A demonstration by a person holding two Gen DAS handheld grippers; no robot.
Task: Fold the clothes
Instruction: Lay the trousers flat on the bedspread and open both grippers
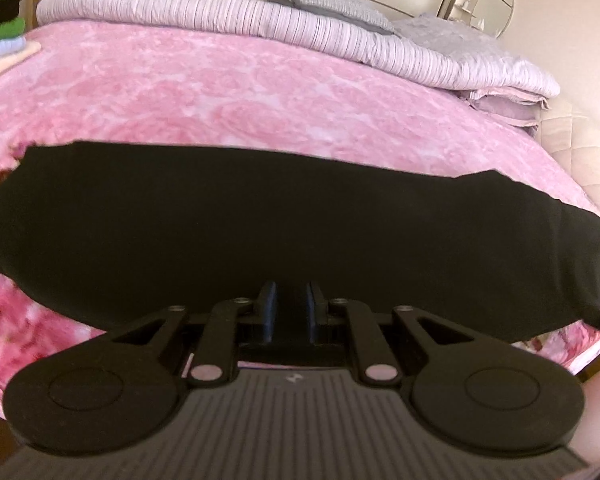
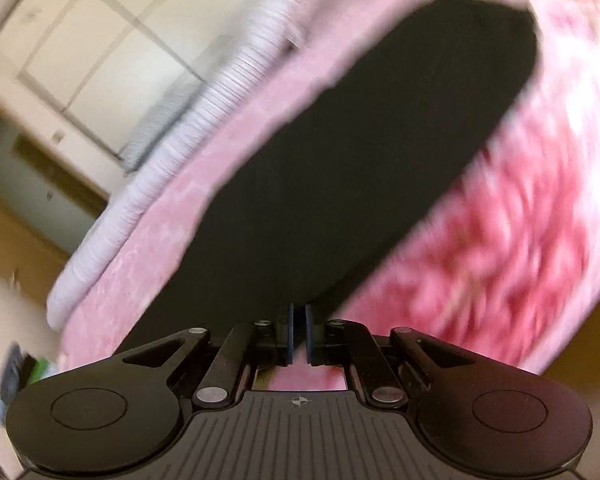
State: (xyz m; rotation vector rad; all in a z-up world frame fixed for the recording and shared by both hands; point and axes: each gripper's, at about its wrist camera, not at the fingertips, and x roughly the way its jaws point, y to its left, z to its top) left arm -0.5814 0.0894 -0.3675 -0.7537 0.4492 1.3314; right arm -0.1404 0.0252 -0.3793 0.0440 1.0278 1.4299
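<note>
A black garment (image 1: 260, 220) lies as a long, wide band across the pink blanket (image 1: 220, 92) on the bed. My left gripper (image 1: 292, 300) is at its near edge, blue pads (image 1: 269, 300) shut on the black cloth. The right wrist view is tilted and blurred. There the same black garment (image 2: 360, 152) runs from the fingers up to the upper right over the pink blanket (image 2: 520, 240). My right gripper (image 2: 298, 332) has its blue pads (image 2: 290, 332) almost together, with a thin fold of the black cloth's end pinched between them.
A stack of folded clothes (image 1: 2, 20) sits at the bed's far left corner. A rolled lilac duvet (image 1: 220, 12) and grey pillows (image 1: 324, 4) lie along the far side. Behind them are wardrobe doors (image 2: 100, 40) and a round mirror (image 1: 496, 8).
</note>
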